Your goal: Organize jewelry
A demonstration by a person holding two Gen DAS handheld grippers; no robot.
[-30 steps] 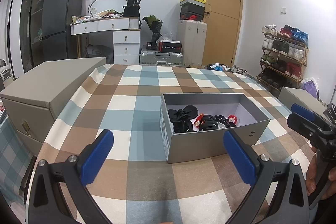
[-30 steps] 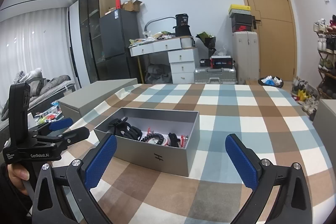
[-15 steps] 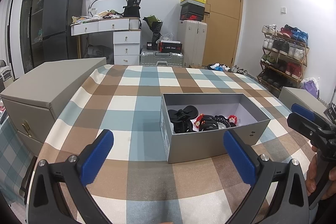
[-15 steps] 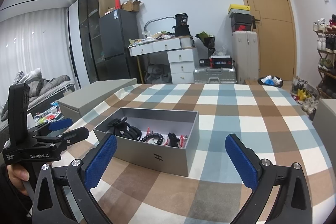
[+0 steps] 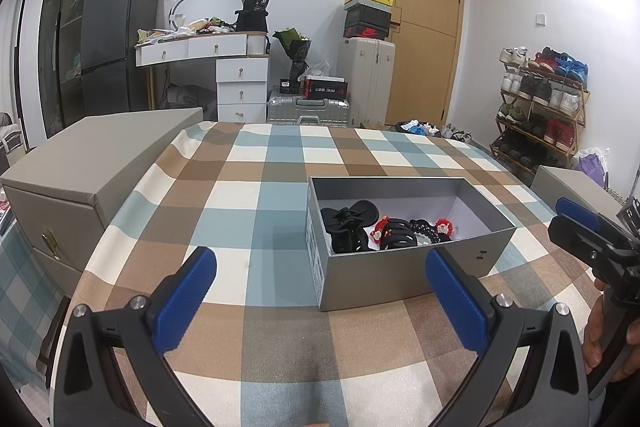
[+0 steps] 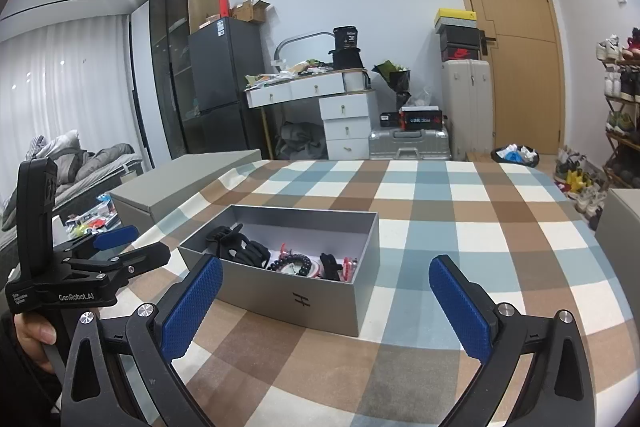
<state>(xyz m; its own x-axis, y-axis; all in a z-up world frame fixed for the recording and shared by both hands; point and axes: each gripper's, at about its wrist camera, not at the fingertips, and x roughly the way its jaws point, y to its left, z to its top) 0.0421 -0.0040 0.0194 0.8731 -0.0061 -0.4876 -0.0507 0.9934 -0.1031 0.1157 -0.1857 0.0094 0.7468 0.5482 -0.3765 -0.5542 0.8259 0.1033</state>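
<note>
On a checked tabletop (image 5: pixel 280 163), an open grey box (image 5: pixel 400 267) holds a jumble of black claw clips (image 5: pixel 348 223), a dark bead bracelet (image 6: pixel 290 261) and red-trimmed hair ties (image 5: pixel 442 227). Left gripper (image 5: pixel 320 293) and right gripper (image 6: pixel 324 301) hover short of it, jaws spread wide and empty. Such pieces look light; the rigid clips likely suit a pinch across the body, the beads may slip.

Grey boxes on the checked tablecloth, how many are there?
3. An open grey box holding hair clips and beads sits mid-table; a large closed drawer box stands at the left edge; a third grey box shows partly at the right edge. Others may be out of frame.
</note>
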